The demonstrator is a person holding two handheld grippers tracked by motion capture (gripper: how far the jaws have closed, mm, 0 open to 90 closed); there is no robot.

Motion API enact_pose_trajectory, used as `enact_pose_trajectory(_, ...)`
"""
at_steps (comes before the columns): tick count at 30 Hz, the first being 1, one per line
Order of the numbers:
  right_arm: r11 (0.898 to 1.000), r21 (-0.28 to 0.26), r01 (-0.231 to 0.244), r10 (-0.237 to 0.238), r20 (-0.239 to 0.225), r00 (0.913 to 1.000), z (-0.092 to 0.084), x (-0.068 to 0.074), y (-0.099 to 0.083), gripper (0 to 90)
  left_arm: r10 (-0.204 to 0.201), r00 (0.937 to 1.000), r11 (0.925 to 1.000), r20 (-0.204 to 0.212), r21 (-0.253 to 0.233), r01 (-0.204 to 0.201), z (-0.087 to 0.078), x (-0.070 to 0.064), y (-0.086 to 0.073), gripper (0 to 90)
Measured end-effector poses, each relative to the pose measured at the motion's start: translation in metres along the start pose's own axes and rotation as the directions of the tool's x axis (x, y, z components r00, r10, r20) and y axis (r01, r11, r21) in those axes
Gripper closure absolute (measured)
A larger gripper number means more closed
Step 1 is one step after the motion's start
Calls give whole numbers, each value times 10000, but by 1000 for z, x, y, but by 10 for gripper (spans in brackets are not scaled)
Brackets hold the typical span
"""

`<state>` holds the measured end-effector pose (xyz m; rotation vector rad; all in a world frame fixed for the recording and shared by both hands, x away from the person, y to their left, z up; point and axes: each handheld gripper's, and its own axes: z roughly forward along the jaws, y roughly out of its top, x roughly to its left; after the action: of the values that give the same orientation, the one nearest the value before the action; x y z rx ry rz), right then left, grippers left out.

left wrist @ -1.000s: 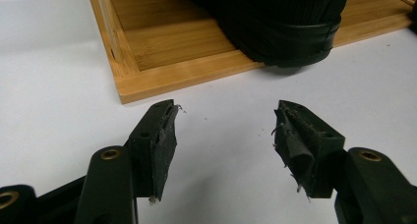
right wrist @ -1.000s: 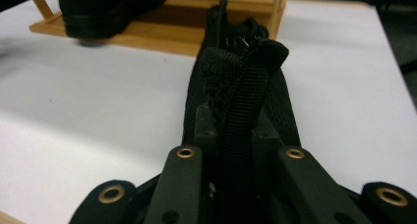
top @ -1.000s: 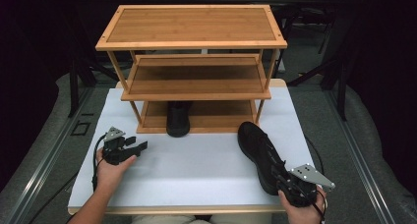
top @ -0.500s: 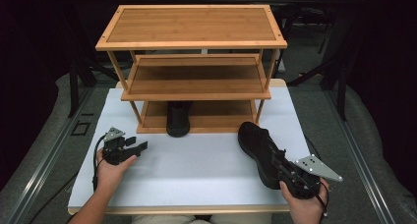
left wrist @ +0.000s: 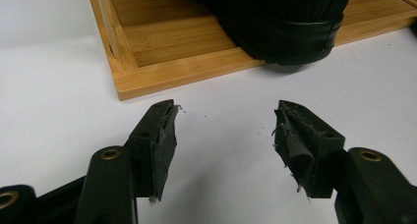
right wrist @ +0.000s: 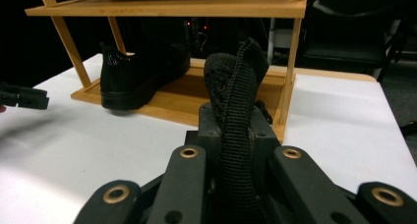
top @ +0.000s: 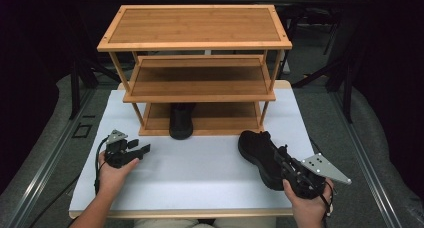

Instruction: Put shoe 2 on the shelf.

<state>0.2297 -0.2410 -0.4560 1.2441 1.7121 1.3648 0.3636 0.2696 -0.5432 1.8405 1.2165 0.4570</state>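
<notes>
light falls from above onto the white surface, bright and even — the room behind is near black. soft shadows lie under the shelf rack. the nearest claw parts in both gripper views are slightly blurred.

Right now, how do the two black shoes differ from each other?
The shoe on the rack stands on the bottom shelf, its heel poking over the front edge, and nothing touches it. The shoe on the table lies on the white tabletop, right of the rack, and the right gripper is shut on its heel collar. The open left gripper rests near the racked one. Both are black knit shoes.
</notes>
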Motion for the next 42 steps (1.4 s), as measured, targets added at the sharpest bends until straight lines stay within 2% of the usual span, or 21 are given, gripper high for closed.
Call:
enact_pose_trajectory(2,10000,0,86,-86,23,10000,1,2,2,813,3,10000,10000,2,3,-3,0,0,0,408)
enact_pose_trajectory(4,9996,-233,131,-132,-40,9999,3,5,5,813,0,10000,10000,-1,-9,0,0,0,0,408)
enact_pose_trajectory(7,9995,-210,237,-239,-102,9997,5,8,10,813,-2,10000,10000,4,-18,2,0,0,0,408)
enact_pose_trajectory(11,9991,-336,247,-254,-186,9995,6,10,8,813,2,10000,10000,8,-27,-2,0,0,0,408)
enact_pose_trajectory(16,9999,116,78,-75,-235,9997,2,7,-1,812,8,10000,10000,24,-23,-8,-2,0,0,408)
enact_pose_trajectory(17,9988,495,60,-52,-164,9999,-2,5,-11,811,28,10000,10000,-11,37,-28,-2,1,0,408)
enact_pose_trajectory(20,9945,1030,-190,200,-90,9998,-8,-3,-28,806,4,10000,9999,-9,104,-4,-2,1,0,408)
enact_pose_trajectory(21,9945,1030,-190,200,-90,9998,-8,-3,-28,806,4,10000,9999,-9,104,-4,-2,1,0,408)
enact_pose_trajectory(23,9850,1645,-524,550,-108,9984,-8,-10,-39,800,1,10000,10000,-46,-26,-2,-1,0,-1,408)
enact_pose_trajectory(24,9761,2038,-749,794,-141,9967,-8,-15,-47,796,16,10000,10000,-37,-7,-17,-2,0,0,408)
enact_pose_trajectory(27,9677,2353,-905,984,-222,9949,-10,-19,-55,785,-35,10000,10000,-50,23,35,-2,1,0,408)
enact_pose_trajectory(29,9660,2414,-923,1010,-242,9946,-10,-20,-54,776,-61,10000,10000,-54,45,61,0,1,-1,408)
enact_pose_trajectory(32,9696,2346,-693,739,-112,9972,-11,-15,-47,729,-30,10000,10000,-86,78,30,-1,0,-1,408)
enact_pose_trajectory(36,9682,2430,-603,640,-71,9979,-11,-12,-37,642,-61,10000,10000,-24,23,61,-1,2,-1,408)
enact_pose_trajectory(40,9778,2006,-613,656,-148,9977,-15,-16,-27,613,-78,10000,10000,-8,20,78,-1,1,-1,407)
enact_pose_trajectory(42,9738,2203,-555,644,-331,9974,-14,-19,-18,589,-77,10000,10000,-18,42,77,-1,1,-1,408)
